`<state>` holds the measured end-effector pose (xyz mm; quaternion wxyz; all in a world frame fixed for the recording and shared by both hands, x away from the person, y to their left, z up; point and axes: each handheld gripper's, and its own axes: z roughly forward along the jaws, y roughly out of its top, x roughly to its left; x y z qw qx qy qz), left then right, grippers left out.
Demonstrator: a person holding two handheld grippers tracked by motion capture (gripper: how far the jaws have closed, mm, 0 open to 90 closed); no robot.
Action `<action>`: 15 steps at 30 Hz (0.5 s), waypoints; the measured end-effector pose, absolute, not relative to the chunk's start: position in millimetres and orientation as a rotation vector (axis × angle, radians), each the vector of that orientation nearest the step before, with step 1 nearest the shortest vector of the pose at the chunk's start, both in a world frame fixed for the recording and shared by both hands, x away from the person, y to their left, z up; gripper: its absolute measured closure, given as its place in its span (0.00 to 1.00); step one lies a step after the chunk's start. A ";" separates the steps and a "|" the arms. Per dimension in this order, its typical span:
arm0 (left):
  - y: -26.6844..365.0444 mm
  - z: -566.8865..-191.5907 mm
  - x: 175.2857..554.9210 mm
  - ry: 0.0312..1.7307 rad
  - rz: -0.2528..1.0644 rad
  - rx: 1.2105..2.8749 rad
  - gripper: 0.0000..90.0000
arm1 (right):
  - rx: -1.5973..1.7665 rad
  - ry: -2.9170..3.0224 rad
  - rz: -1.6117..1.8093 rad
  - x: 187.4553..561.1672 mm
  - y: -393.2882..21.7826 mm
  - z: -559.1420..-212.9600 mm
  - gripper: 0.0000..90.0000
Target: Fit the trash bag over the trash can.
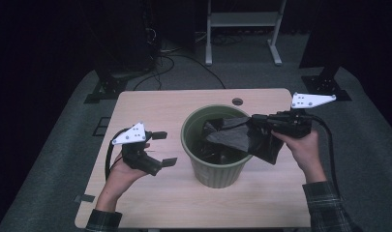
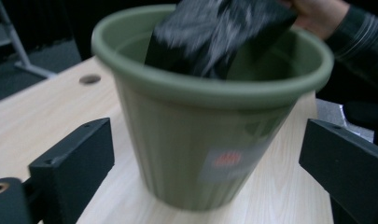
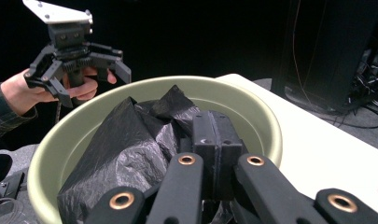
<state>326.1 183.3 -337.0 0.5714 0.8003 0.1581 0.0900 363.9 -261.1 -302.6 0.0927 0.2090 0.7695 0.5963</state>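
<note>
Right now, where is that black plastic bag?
In the high view the black bag lies half inside the green bin at the table's middle, draped over its right rim, pinched by the right hand-held gripper.

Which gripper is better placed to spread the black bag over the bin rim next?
Probably the right gripper: it is shut on the black bag at the green bin. The left gripper is open, beside it.

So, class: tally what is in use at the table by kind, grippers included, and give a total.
Green bins: 1
Black plastic bags: 1, clamped by the right gripper
Grippers: 2, the right gripper and the open left gripper
Total: 4
</note>
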 end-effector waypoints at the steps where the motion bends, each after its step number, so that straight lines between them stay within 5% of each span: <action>1: 180.5 -332.4 326.9 0.359 0.212 1.874 0.04 | 0.615 2.287 1.772 364.3 -259.1 -301.7 1.00; 15: 131.5 -285.9 361.0 0.241 0.218 1.864 0.35 | 0.561 2.338 1.748 368.2 -238.1 -298.1 1.00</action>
